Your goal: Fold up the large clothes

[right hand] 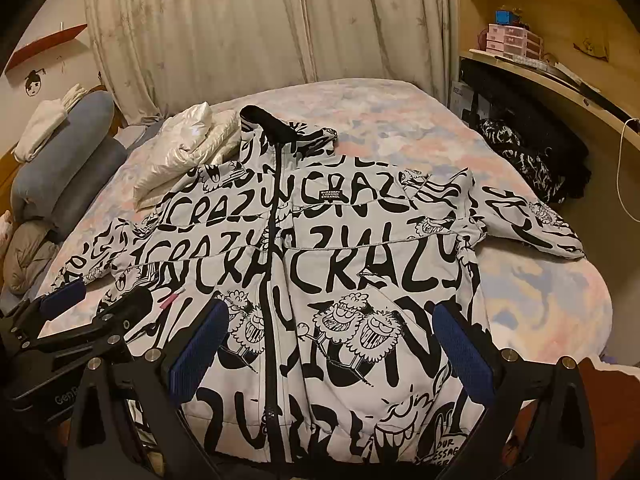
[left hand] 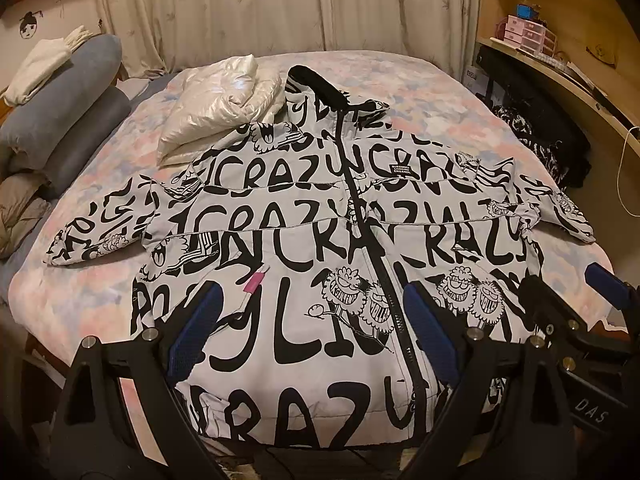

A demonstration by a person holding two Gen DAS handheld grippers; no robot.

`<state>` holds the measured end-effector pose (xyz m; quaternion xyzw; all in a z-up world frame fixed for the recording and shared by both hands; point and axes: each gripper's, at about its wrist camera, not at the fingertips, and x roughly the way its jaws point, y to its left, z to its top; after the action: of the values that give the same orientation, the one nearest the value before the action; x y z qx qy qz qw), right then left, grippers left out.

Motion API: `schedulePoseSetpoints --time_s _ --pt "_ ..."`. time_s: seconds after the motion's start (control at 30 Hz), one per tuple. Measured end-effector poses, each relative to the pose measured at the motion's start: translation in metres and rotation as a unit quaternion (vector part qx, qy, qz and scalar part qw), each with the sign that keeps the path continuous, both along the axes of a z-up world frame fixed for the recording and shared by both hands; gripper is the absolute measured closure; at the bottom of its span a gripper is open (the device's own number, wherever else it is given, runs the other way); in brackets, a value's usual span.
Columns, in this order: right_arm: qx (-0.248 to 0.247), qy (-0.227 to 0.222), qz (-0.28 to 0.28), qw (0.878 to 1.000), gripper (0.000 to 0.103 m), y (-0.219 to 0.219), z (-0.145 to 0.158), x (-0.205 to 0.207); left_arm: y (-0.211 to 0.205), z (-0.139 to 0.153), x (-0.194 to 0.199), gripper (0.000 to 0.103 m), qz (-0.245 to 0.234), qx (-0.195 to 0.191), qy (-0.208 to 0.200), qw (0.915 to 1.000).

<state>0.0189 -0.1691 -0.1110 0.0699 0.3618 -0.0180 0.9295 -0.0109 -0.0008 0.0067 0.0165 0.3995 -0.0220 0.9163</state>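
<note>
- Both pairs of fingers stand wide apart with nothing between them: the left gripper (left hand: 310,316), with blue-padded black fingers (left hand: 202,320), hangs above the lower front of the garment, and the right gripper (right hand: 334,340) hangs over the same lower front, further to the right.
- In the right wrist view the left gripper (right hand: 96,300) shows at the lower left, just beside the right one.
- Spread flat, front up, on the bed with the pastel pink-and-blue patterned cover (left hand: 420,92) lies a large white padded jacket covered in black lettering and cartoon faces (left hand: 320,208).
- Its black zip is closed down the middle, its collar points toward the curtains, and both sleeves stretch out sideways.
- A small pink tag (left hand: 256,282) sits on the jacket's front, near the left gripper's left finger.
- A shiny white folded puffy garment (left hand: 224,104) lies beside the collar, touching the jacket's shoulder.
- Grey-blue bolster pillows (left hand: 68,96) are stacked at the bed's left edge.
- Cream curtains (left hand: 280,4) hang behind the bed; a wooden shelf unit (left hand: 560,20) stands at the right.
</note>
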Motion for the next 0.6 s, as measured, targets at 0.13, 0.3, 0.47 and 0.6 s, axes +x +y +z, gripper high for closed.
schedulePoseSetpoints --time_s 0.13,0.3,0.47,0.6 --pt "0.0 0.001 -0.001 1.0 0.001 0.0 0.0 0.001 0.0 -0.004 0.0 0.014 -0.004 -0.002 0.001 1.0" --pt "0.001 0.002 0.0 1.0 0.001 0.0 0.0 0.001 -0.001 -0.006 0.001 0.016 -0.007 -0.005 0.004 1.0" --pt "0.001 0.002 0.0 1.0 0.001 0.0 0.0 0.001 -0.002 -0.008 0.002 0.017 -0.008 -0.007 0.006 0.9999" --pt "0.001 0.003 0.0 1.0 0.001 0.001 0.0 0.002 -0.003 -0.011 0.002 0.02 -0.012 -0.011 0.01 0.9998"
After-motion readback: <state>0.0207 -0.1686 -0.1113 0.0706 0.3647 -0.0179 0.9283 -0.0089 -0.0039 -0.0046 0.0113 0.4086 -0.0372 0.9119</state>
